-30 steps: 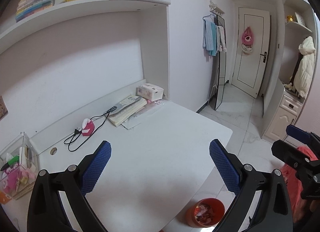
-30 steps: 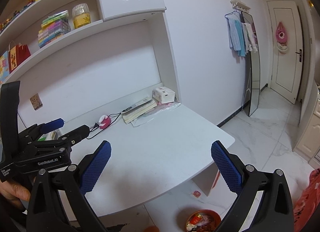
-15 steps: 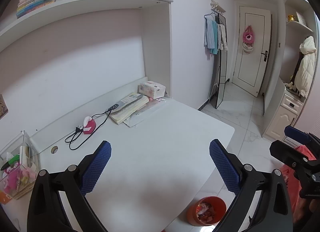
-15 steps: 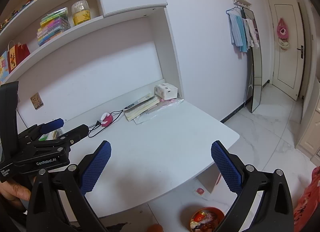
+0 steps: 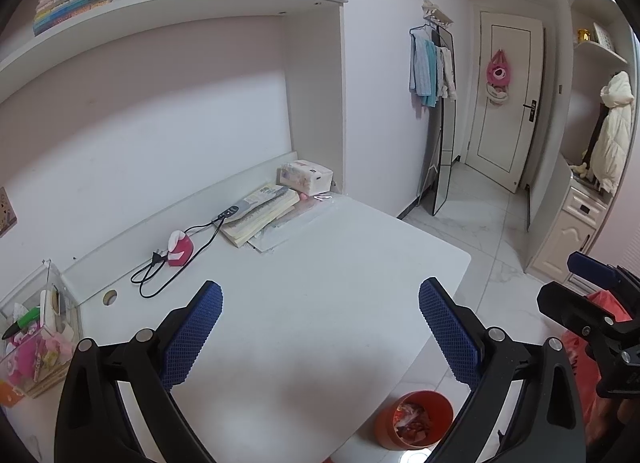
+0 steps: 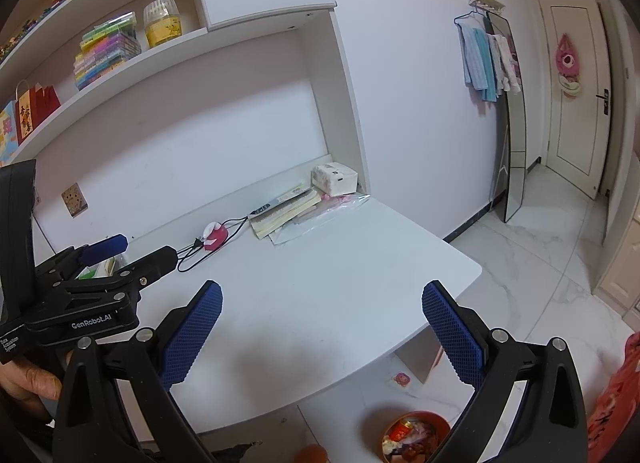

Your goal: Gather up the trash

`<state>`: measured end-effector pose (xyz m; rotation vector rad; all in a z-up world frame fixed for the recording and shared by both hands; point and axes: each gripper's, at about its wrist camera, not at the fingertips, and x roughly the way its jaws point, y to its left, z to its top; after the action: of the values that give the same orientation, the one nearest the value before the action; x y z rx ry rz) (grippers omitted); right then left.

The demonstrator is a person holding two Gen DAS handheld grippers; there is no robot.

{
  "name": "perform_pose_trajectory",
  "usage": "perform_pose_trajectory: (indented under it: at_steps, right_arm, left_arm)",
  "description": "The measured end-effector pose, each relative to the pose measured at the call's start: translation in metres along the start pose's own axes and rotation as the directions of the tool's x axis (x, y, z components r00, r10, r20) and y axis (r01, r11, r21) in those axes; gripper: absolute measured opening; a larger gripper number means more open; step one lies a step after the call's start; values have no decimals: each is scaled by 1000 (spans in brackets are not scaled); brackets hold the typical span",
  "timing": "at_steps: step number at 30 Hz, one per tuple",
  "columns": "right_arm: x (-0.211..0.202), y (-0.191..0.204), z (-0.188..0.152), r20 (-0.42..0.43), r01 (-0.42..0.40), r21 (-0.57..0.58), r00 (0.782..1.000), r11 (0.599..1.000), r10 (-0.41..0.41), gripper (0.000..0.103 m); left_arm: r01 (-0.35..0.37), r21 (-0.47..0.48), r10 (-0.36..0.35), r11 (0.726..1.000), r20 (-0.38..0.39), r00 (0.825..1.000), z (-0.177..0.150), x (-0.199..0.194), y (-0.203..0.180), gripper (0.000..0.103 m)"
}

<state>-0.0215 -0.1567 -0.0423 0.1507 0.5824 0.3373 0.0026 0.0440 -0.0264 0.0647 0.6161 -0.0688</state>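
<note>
An orange trash bin (image 5: 414,419) full of crumpled wrappers stands on the floor below the white desk's (image 5: 320,287) front right edge; it also shows in the right wrist view (image 6: 414,437). My left gripper (image 5: 320,327) is open and empty above the desk. My right gripper (image 6: 320,327) is open and empty, also above the desk front. A small pink scrap (image 6: 401,379) lies on the floor under the desk edge. The left gripper shows from the side in the right wrist view (image 6: 140,249).
At the desk's back lie a stack of books (image 5: 260,215), a tissue box (image 5: 306,177), a plastic sleeve (image 5: 288,229), and a pink gadget with black cable (image 5: 180,249). A clear organiser (image 5: 32,327) stands at left. A mirror (image 5: 442,167) leans on the wall.
Both grippers have drawn back and tilted up slightly, so the desk and bin sit a little farther off. Both stay open and empty.
</note>
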Motion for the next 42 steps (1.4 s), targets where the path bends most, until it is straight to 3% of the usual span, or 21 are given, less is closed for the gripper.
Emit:
perform_pose_trajectory:
  at_steps: [42]
  right_arm:
    - [8,5,0,-20,4,0,1000,1000,-4,98]
  left_arm:
    - [15,19,-15,1000,-22,1000,-3,5,0,97]
